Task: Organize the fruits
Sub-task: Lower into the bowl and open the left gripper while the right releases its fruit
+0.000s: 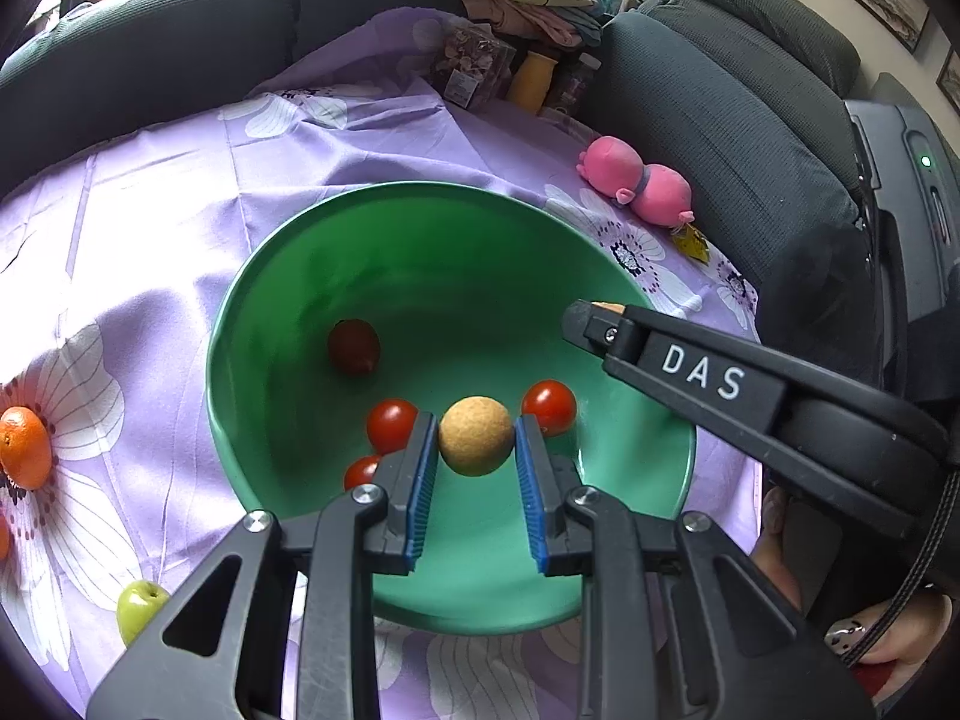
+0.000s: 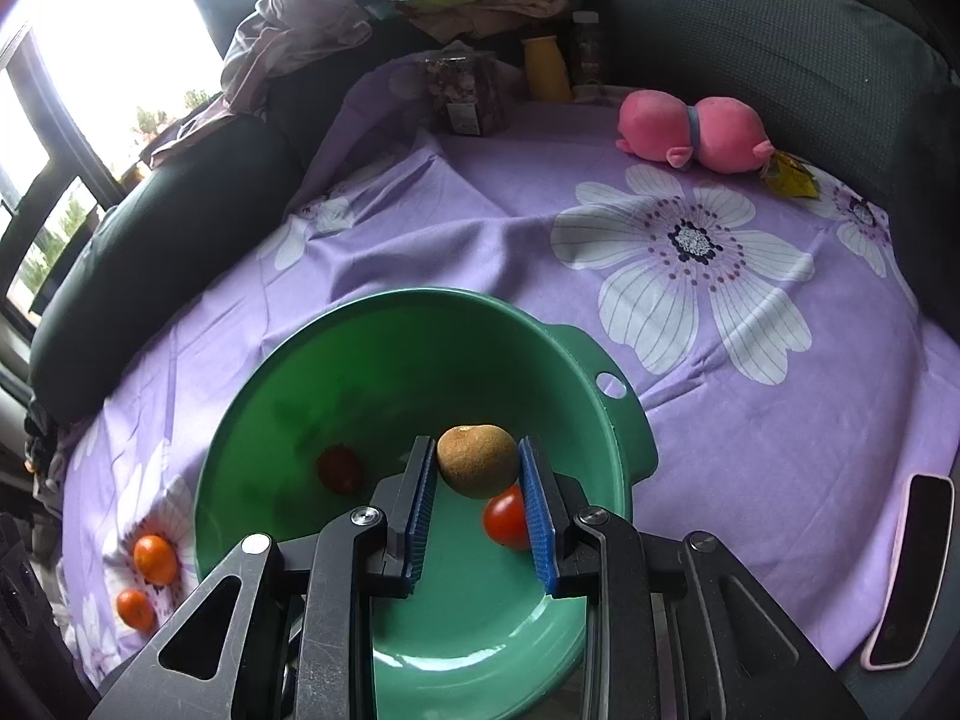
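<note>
A green bowl [image 1: 336,276] sits on the purple flowered cloth; it also shows in the right wrist view [image 2: 384,348]. My left gripper [image 1: 475,438] is over the bowl, shut on a tan round fruit [image 1: 476,435]. My right gripper [image 2: 477,462] is over the same bowl, shut on a brown kiwi-like fruit [image 2: 477,461]. Three cherry tomatoes [image 1: 391,425] [image 1: 549,407] [image 1: 361,473] and a dark red fruit [image 1: 354,346] lie in the bowl. Oranges [image 2: 155,559] [image 2: 135,609] and a green fruit [image 1: 139,603] lie on the cloth to the left.
A pink plush toy [image 2: 690,129], a yellow bottle [image 2: 546,69] and a clear jar [image 2: 465,96] stand at the far edge. A phone [image 2: 909,570] lies at the right. Dark sofa cushions [image 1: 750,120] surround the cloth.
</note>
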Demonstrator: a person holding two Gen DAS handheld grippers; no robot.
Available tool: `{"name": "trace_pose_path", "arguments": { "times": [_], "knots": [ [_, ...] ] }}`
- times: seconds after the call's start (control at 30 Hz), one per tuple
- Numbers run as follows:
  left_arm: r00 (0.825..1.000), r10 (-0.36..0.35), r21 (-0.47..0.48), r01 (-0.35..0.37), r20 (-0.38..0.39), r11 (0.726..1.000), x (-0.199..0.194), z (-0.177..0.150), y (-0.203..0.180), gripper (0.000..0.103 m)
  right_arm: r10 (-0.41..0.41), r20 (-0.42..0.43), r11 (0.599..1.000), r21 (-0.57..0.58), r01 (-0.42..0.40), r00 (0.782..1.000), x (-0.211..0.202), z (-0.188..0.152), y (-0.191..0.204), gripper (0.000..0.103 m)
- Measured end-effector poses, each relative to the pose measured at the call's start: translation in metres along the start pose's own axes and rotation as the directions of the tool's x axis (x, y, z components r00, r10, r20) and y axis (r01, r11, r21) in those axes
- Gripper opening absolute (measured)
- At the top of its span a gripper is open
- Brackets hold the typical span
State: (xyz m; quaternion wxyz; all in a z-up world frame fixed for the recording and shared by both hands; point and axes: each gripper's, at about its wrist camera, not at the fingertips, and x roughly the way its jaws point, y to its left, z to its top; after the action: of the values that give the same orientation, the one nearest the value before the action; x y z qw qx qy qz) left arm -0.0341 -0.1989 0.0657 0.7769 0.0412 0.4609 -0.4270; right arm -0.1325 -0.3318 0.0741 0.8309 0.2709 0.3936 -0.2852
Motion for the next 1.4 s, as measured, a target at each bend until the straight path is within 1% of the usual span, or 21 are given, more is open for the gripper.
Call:
{"name": "trace_pose_path", "arguments": {
  "times": [0.13,0.67,1.3,1.37,1.4],
  "knots": [
    [1.0,0.011,-0.003,-0.011,-0.002,1.0,0.0009,-0.0005,0.0009,0.026,-0.022,-0.003,1.0,-0.005,0.022,1.0,0.0014,-0.0001,0.0002,0.03],
    [0.999,0.048,-0.002,-0.048,-0.011,0.999,0.0066,-0.0008,-0.0015,0.026,-0.055,-0.024,0.998,-0.024,0.054,0.998,0.0075,-0.0011,0.0017,0.03],
    [0.999,0.044,-0.015,-0.044,-0.003,0.999,0.0062,-0.0018,0.0003,0.026,-0.055,-0.025,0.998,-0.025,0.054,0.998,0.0072,-0.0016,0.0022,0.03],
    [0.999,0.043,-0.022,-0.042,0.011,0.999,0.0029,-0.0015,0.0009,0.033,-0.057,-0.023,0.998,-0.029,0.056,0.998,0.0074,-0.0015,0.0024,0.03],
    [0.999,0.041,-0.029,-0.041,0.014,0.999,0.0008,-0.0014,0.0022,0.042,-0.059,-0.02,0.998,-0.033,0.059,0.998,0.0071,-0.0015,0.0025,0.03]
  ]
}}
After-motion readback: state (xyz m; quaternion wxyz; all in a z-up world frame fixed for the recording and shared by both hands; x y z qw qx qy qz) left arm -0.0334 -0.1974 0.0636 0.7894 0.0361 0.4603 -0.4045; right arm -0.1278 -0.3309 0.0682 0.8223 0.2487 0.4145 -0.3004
